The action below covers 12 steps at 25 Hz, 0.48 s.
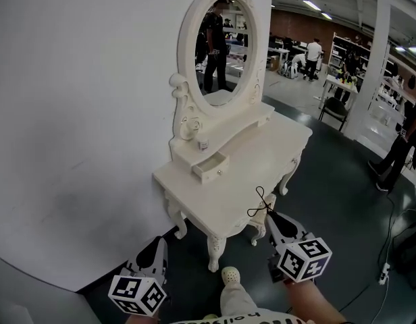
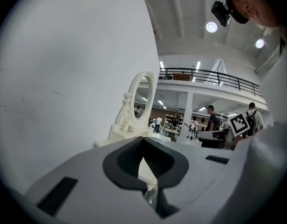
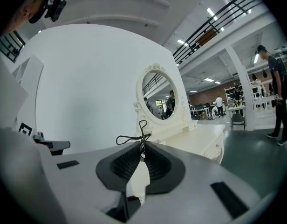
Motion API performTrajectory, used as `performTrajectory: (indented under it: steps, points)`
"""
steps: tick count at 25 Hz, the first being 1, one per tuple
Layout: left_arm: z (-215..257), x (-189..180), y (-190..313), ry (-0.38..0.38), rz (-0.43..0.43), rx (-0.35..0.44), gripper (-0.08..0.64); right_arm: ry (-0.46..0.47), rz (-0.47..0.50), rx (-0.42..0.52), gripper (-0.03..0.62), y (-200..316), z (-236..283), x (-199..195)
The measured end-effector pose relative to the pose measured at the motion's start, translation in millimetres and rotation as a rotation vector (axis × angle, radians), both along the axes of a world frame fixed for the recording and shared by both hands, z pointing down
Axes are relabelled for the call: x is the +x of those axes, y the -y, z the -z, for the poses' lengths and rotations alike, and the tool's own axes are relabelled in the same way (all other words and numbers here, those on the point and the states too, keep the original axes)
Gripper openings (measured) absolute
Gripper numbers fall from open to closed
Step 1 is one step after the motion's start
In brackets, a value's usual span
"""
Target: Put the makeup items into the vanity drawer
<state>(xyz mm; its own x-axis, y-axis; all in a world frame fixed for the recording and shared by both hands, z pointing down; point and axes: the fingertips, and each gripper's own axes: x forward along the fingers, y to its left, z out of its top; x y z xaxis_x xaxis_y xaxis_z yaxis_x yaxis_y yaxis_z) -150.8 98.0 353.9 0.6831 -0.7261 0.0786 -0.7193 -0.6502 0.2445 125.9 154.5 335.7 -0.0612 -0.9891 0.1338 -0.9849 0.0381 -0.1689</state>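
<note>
The thin black wire makeup tool with looped handles [image 3: 138, 138] is pinched at its lower end between the closed jaws of the right gripper [image 3: 142, 149], its loops standing up above the fingertips (what kind of tool it is cannot be told for sure). In the head view it hangs over the front edge of the white carved vanity [image 1: 225, 201], near the vanity's front right leg; whether it touches the tabletop cannot be told.

The small white drawer [image 1: 210, 167] in the vanity's raised back tier is pulled partly out, with a small knob on its front; its inside is not visible. Above the tier stands the vanity's oval mirror in an ornate white frame [image 1: 221, 46], which reflects a standing person in dark clothes.

The left gripper [image 1: 157, 245] is low at the vanity's front left, off the tabletop and over the dark floor [image 1: 329, 181], its jaws pressed together with nothing between them.

A plain white wall panel [image 1: 80, 113] runs along the back of the vanity. A cream perforated shoe [image 1: 229, 275] rests on the floor in front of the vanity (between the two grippers). Well beyond the vanity, several people stand among shelves and tables.
</note>
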Motion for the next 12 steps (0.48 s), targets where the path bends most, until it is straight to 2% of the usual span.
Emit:
performTrajectory:
  steps: [12]
  points:
    - [2,13,55,-0.004,0.067,-0.008,0.008,0.035,0.034,0.001,0.049,69,-7,34]
